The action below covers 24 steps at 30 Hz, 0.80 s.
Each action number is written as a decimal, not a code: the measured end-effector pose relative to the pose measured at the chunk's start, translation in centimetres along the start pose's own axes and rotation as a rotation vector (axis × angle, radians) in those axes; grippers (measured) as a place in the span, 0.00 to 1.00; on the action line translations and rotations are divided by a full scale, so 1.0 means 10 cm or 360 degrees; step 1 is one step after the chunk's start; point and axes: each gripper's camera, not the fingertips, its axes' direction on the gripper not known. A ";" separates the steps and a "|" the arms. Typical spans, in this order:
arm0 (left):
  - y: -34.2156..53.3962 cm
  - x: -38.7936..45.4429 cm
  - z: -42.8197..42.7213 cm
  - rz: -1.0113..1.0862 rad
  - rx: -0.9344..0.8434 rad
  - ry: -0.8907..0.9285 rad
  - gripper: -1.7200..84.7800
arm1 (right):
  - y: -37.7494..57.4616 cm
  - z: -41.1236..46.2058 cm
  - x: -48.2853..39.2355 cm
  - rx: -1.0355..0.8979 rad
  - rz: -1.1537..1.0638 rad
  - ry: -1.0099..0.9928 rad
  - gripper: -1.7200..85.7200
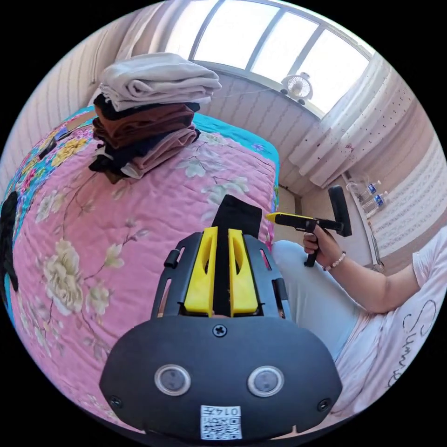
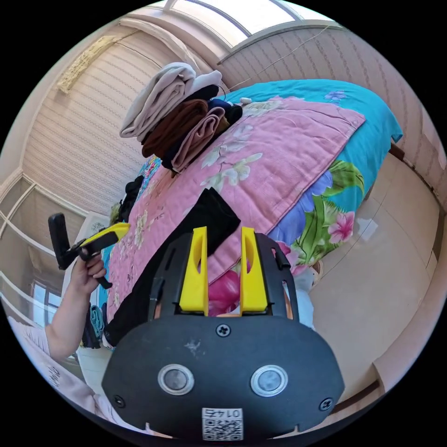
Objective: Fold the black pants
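Bright sun pours in from the window (image 1: 274, 44) at the top. Both pictures are sharp, with edges bent round.

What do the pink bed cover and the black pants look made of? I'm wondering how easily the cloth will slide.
Pink bed cover: looks like quilted cotton, matte, with stitched lines puckering the floral print. Black pants: a soft, thin, matte fabric, likely knit or light woven; it drapes limp over the bed edge without shine. The weave itself is too dark to tell.
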 end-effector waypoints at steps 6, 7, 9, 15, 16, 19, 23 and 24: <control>-0.90 0.23 1.01 0.0142 -0.0273 0.0017 0.11 | -0.18 0.14 0.08 -0.0069 0.0047 0.0067 0.12; -0.97 0.26 1.21 0.0161 -0.0343 0.0050 0.12 | -0.16 0.11 0.11 -0.0043 0.0059 0.0030 0.10; -1.02 0.30 1.46 0.0156 -0.0482 0.0040 0.12 | -0.13 0.06 0.16 -0.0027 0.0058 -0.0057 0.07; -1.01 0.43 1.26 0.0184 -0.0407 0.0154 0.06 | 0.09 -0.21 0.15 0.0033 -0.0087 -0.0309 0.05; -0.98 0.45 1.12 0.0169 -0.0362 0.0165 0.05 | 0.15 -0.26 0.08 0.0039 -0.0127 -0.0387 0.05; -0.82 0.53 0.56 0.0188 -0.0211 0.0182 0.05 | 0.34 -0.45 -0.24 0.0046 -0.0287 -0.0585 0.04; -0.31 0.52 -0.62 0.0123 0.0033 0.0073 0.05 | 0.67 -0.66 -0.91 -0.0007 -0.0577 -0.0876 0.04; -0.21 0.51 -0.81 0.0099 0.0067 0.0054 0.05 | 0.74 -0.67 -1.02 -0.0024 -0.0617 -0.0922 0.04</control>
